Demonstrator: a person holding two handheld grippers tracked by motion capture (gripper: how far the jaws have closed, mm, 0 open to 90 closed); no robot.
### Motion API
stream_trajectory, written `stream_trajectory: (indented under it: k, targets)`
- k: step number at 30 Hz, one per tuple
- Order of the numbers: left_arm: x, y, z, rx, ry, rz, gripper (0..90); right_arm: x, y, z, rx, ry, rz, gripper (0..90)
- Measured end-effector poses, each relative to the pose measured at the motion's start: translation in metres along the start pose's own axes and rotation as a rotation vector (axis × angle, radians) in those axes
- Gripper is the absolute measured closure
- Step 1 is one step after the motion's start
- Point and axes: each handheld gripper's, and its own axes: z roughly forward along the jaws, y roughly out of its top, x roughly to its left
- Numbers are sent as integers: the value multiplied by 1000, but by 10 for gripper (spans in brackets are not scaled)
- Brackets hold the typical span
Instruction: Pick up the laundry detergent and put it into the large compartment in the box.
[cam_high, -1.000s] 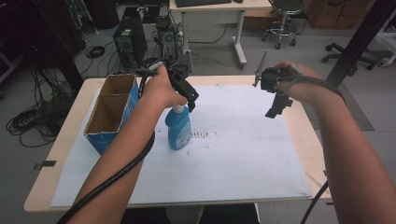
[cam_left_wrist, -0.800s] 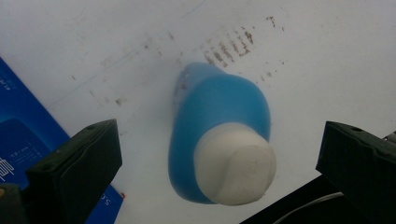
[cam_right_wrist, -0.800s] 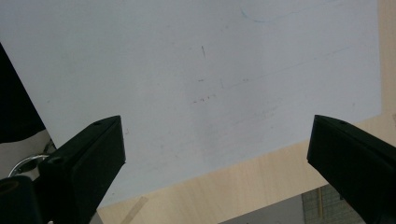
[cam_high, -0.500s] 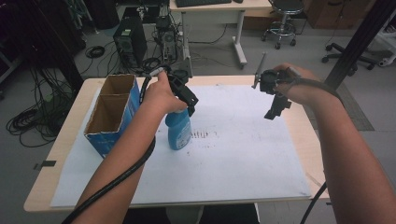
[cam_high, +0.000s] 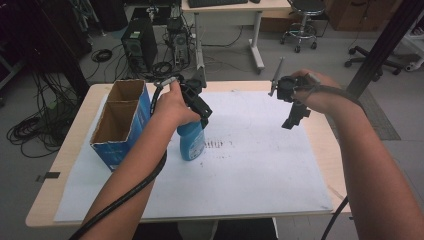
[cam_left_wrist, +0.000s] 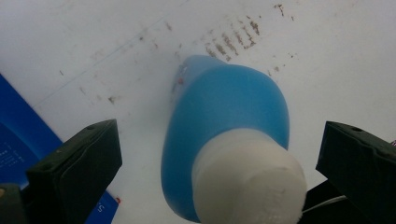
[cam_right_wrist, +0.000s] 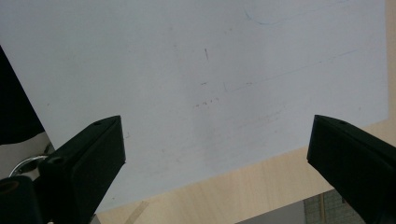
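Observation:
A blue bottle with a white cap stands upright on the white paper sheet, just right of the cardboard box. My left gripper hangs directly over its top, covering it in the high view. In the left gripper view the bottle sits between the jaws of the left gripper, which stand wide open and clear of the cap on both sides. My right gripper is held in the air over the paper's far right part, open with nothing between its jaws.
An open cardboard box with blue sides and two compartments stands at the table's left. The wooden table edge runs beyond the paper at the right. Past the far edge are desks, computer towers and chairs.
My left gripper has sunk slightly toward the bottle's top. The bottle has stayed put and the right gripper has barely shifted.

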Motion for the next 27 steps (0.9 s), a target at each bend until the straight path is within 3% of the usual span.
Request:
stream_trajectory:
  k: [8,27]
  targets:
    - [0,-1,4,7,0,28,2,1,1,2,0,2,-3,40]
    - [-5,-1,12,11,13,50,2,3,2,8,4,9,-2,40]
